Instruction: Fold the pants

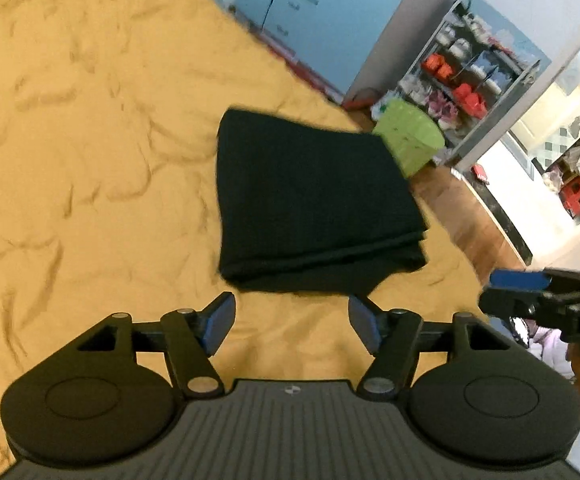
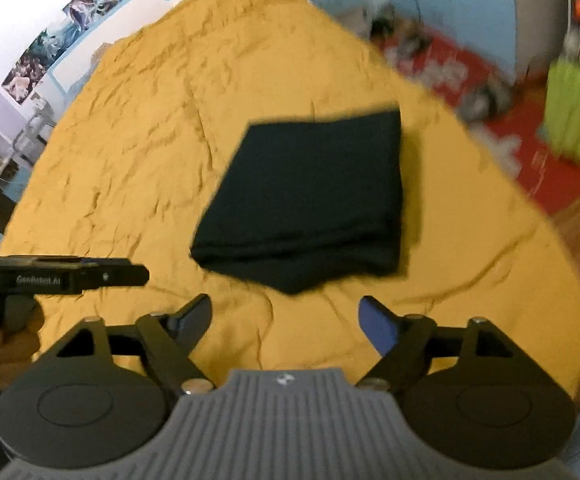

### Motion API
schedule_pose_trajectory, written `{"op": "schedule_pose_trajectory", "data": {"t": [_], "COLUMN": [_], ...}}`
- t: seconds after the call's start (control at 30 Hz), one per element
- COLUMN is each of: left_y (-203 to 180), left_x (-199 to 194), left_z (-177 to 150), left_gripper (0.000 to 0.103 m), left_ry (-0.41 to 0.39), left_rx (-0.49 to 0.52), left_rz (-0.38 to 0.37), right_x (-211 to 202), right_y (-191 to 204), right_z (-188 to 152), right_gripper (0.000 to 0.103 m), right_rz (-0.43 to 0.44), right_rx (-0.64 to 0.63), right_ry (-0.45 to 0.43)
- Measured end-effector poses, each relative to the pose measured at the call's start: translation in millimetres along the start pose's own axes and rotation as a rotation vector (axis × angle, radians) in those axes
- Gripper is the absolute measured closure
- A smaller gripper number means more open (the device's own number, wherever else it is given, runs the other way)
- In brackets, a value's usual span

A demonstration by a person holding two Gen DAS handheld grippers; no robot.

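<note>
Pants, black soft fabric, folded into a compact rectangle (image 1: 314, 208), are lying centre-frame on the wrinkled mustard-yellow bedsheet (image 1: 90, 140). Left gripper (image 1: 292, 322) & right gripper (image 2: 286, 320) are hovering just short, jaws apart, empty. Folding looks done; next prob. a final tidy/press.

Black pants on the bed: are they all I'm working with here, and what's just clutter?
Job:
black pants, folded into a compact stack on the yellow bedspread
left gripper, open, empty
right gripper, open, empty

Clutter:
green bin
storage rack
red mat
</note>
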State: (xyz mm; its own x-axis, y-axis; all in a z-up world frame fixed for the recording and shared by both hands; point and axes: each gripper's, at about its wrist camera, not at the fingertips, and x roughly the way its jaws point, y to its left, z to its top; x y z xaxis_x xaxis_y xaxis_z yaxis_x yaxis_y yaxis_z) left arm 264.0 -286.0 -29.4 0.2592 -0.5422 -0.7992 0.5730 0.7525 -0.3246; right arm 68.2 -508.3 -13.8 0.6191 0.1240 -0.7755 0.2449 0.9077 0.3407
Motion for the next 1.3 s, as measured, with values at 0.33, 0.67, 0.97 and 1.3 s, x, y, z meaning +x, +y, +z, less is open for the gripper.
{"op": "schedule_pose_trajectory", "data": {"t": [0.33,0.67,0.97,1.3], "left_y": [-43.1,-46.5,-44.1,-47.0], "left_x": [-32.7,-24.7,-28.2,-27.4], "left_z": [-7.3,-26.7,-34.7,-37.3], "left_gripper": [0.013,0.011,0.009,0.008], "left_ry": [-0.187,-0.204,-0.222,-0.219], "left_rx": [0.050,0.021,0.007,0.016], "left_rz": [0.129,0.244,0.262,0.261], "right_x": [-33.0,-34.0,-31.7,-26.7], "right_y": [50.8,82.6,93.8,84.4], "right_z": [-13.5,-53.7,-63.2,-65.5], "right_gripper": [0.021,0.021,0.021,0.021], "right_rz": [-0.270,-0.364,-0.396,-0.415], "right_rx": [0.002,0.019,0.025,0.057], "right_ry": [-0.244,-0.312,-0.326,-0.311]}}
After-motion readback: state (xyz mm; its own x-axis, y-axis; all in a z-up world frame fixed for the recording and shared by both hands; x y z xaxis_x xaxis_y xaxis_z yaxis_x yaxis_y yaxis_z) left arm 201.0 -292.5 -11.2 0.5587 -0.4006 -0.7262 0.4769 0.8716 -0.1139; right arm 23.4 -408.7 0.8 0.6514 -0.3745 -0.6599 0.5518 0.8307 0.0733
